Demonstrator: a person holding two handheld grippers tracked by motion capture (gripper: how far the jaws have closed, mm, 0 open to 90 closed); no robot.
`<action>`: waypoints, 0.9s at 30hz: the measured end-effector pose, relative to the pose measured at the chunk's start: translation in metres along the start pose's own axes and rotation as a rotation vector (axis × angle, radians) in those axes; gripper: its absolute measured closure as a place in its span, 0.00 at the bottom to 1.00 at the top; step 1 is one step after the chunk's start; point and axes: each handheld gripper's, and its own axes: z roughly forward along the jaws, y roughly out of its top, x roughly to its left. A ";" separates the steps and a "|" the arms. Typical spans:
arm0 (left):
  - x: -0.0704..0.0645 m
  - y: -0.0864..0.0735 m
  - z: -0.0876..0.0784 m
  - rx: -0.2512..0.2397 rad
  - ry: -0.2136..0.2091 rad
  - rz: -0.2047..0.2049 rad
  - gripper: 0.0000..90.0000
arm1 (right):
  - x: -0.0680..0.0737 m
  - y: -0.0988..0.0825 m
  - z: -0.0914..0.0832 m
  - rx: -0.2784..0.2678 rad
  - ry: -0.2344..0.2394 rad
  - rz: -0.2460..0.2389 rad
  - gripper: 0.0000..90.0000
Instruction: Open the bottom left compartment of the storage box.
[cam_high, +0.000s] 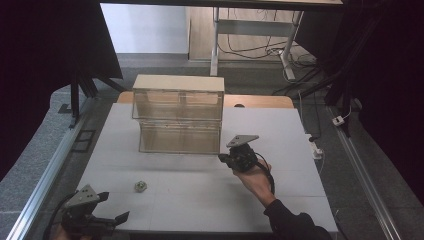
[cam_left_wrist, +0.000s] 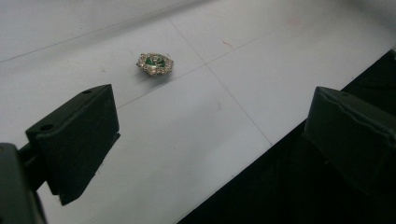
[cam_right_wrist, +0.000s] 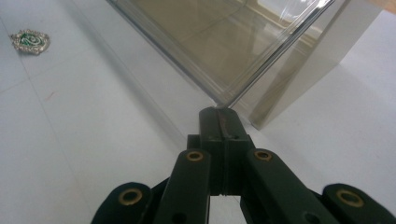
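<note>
A small silver brooch with a green centre (cam_high: 140, 186) lies on the white table (cam_high: 200, 200), left of the middle. The brooch (cam_left_wrist: 155, 63) sits ahead of my left gripper (cam_left_wrist: 210, 135), which is open wide with nothing between its jaws. That left gripper (cam_high: 114, 206) hovers at the table's front left corner. A clear two-tier drawer box (cam_high: 179, 116) with a cream top stands at the back. My right gripper (cam_high: 223, 159) is shut, its tip right at the box's lower right front corner. In the right gripper view the shut jaws of the right gripper (cam_right_wrist: 221, 122) nearly touch the clear drawer front (cam_right_wrist: 219, 42); the brooch (cam_right_wrist: 30, 41) lies far left.
The table's front edge (cam_left_wrist: 261, 149) runs just under my left gripper. A wooden board (cam_high: 260, 101) sticks out behind the box. Metal rails (cam_high: 50, 170) flank the table, and cables and desk legs (cam_high: 260, 50) lie on the floor beyond.
</note>
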 end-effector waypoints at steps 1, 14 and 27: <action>0.000 0.000 0.000 0.000 0.000 0.000 0.03 | 0.000 0.000 0.000 -0.002 0.001 0.001 1.00; 0.001 0.000 0.000 -0.001 -0.001 -0.004 0.03 | 0.002 0.009 -0.010 -0.097 0.002 -0.003 1.00; 0.004 0.000 -0.001 -0.006 -0.016 -0.029 0.03 | 0.003 0.025 -0.015 -0.163 0.013 -0.001 1.00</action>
